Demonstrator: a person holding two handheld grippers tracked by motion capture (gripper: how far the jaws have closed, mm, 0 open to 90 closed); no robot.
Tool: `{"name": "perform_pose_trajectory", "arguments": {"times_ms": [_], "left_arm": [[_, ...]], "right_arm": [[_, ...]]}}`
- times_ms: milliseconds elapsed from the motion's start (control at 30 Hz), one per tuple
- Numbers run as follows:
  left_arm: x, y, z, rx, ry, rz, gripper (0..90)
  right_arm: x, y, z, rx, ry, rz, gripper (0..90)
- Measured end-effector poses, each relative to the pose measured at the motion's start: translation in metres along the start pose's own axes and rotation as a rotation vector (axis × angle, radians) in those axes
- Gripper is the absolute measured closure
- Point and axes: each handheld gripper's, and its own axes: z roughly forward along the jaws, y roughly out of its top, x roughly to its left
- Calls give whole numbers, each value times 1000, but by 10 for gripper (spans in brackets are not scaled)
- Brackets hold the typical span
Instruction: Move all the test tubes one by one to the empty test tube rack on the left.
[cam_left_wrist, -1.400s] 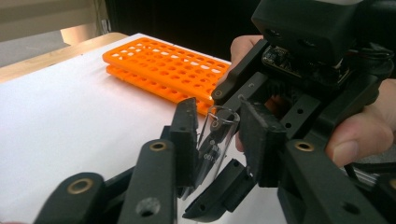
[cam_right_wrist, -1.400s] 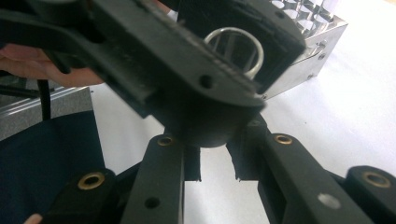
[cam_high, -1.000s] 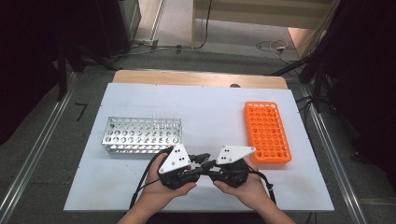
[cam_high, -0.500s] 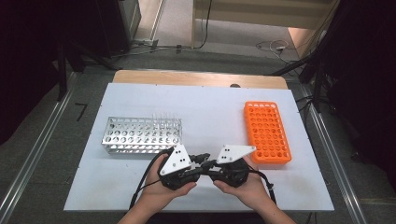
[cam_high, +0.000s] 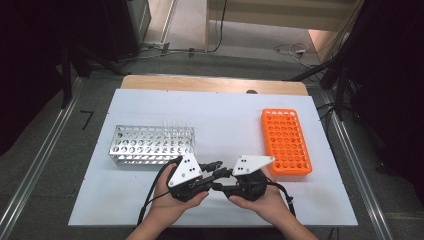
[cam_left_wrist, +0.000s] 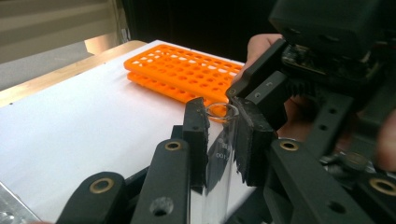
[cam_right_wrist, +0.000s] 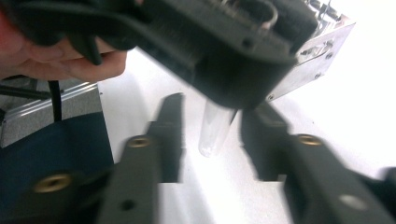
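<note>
Right claw has just opened off test tube; left claw stays clamped.

From my tongs, bare white desk lies open at twelve o'clock. A metal rack blocks ten o'clock; an orange rack blocks two o'clock. A clear lane runs between them.

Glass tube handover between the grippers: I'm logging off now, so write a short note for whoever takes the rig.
Left gripper: shut on the glass tube, mouth end up.
Right gripper: fingers have just been opening, now apart from the tube's round end between them.
Metal rack at table left holds more tubes; orange rack at right looks empty.
Done: tube pulled, passed to left gripper.
Left: probably seat it in the orange rack.
</note>
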Motion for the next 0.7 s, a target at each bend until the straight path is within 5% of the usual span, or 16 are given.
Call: {"name": "perform_pose_trajectory", "arguments": {"times_ms": [367, 500, 700], "left_arm": [[14, 3, -14, -24, 49, -29, 761], [20, 4, -20, -33, 68, -37, 761], [32, 4, -30, -46, 105, -58, 761]], "right_arm": [[-10, -5, -23, -99, -36, 29, 0], [-20, -13, -35, -137, -36, 58, 0], [-31, -27, -52, -152, -104, 79, 0]]}}
